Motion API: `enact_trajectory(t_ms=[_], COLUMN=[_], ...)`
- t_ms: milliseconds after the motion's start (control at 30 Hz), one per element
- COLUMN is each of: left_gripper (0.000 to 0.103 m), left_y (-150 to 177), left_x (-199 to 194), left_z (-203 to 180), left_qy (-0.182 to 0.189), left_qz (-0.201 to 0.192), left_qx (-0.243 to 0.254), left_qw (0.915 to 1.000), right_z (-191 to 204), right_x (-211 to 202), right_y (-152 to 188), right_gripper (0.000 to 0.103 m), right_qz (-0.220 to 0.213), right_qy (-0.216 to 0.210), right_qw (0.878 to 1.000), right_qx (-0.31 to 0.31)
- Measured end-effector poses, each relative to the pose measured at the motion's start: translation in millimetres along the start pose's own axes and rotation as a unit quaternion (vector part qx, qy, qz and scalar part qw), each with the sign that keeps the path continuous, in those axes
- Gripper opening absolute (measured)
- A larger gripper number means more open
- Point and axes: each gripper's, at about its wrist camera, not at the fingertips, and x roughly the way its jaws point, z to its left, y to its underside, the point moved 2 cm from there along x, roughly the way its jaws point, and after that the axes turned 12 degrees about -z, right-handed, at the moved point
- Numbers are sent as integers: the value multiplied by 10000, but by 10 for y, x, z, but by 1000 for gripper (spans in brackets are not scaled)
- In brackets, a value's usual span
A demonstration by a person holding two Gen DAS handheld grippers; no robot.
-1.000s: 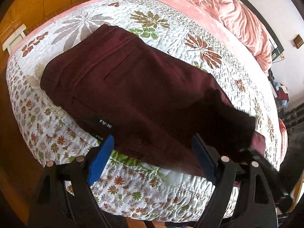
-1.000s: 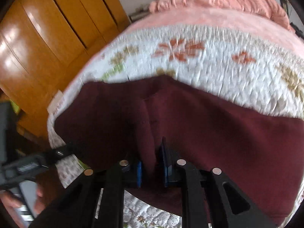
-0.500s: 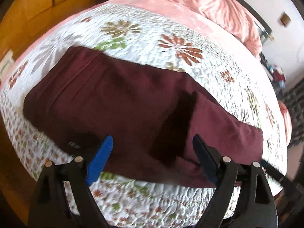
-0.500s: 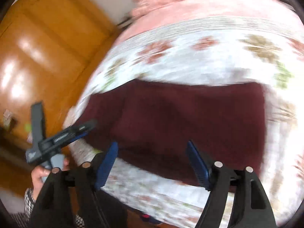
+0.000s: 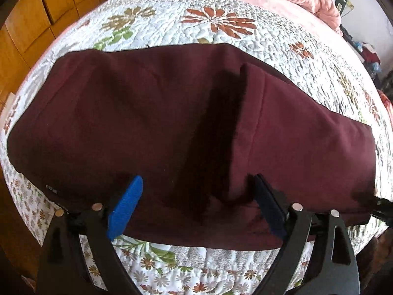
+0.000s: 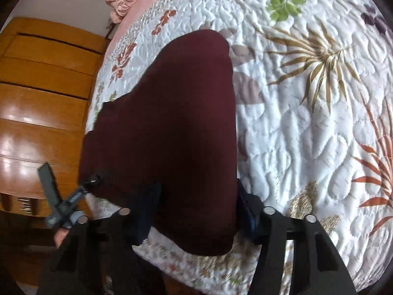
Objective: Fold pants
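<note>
Left wrist view: the dark maroon fabric pants [image 5: 152, 123], already folded over, lay w/ long axis left-right across the white floral quilted bedspread [image 5: 221, 12]. The left gripper [image 5: 196, 204] hung over the near edge, jaws just widened, gripping nothing. The right gripper [image 6: 194, 211] straddled the right end; jaws just narrowing, cannot tell if pinching. Wooden wardrobe [image 6: 36, 98] beside bed.
</note>
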Motion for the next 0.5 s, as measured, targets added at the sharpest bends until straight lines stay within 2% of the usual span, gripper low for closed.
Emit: enact_trajectory(t_ms=[33, 67, 133, 200, 333, 433, 500], left_gripper=[90, 91, 93, 95, 98, 98, 97], left_y=[8, 15, 40, 57, 92, 88, 68], left_x=[-3, -7, -19, -7, 44, 14, -28], left_z=[9, 2, -27, -60, -109, -104, -74], left_qy=[38, 52, 85, 146, 84, 136, 226], left_qz=[0, -6, -23, -13, -14, -20, -30], left_qx=[-16, -6, 56, 105, 224, 245, 160], left_qw=[10000, 10000, 9999, 9998, 9997, 9996, 9996], right_z=[20, 63, 139, 191, -57, -119, -84], right_x=[-30, -123, -294, -397, -96, -92, -195], right_y=[5, 2, -14, 6, 153, 146, 126], right_gripper=[37, 34, 29, 29, 31, 34, 48], right_qz=[-42, -157, -337, -432, -2, -40, -126], right_qy=[-38, -202, -420, -272, 429, 189, 203], right_qw=[10000, 9996, 9984, 9981, 9988, 9998, 9997], right_qx=[-67, -123, -193, -353, -245, 29, -38])
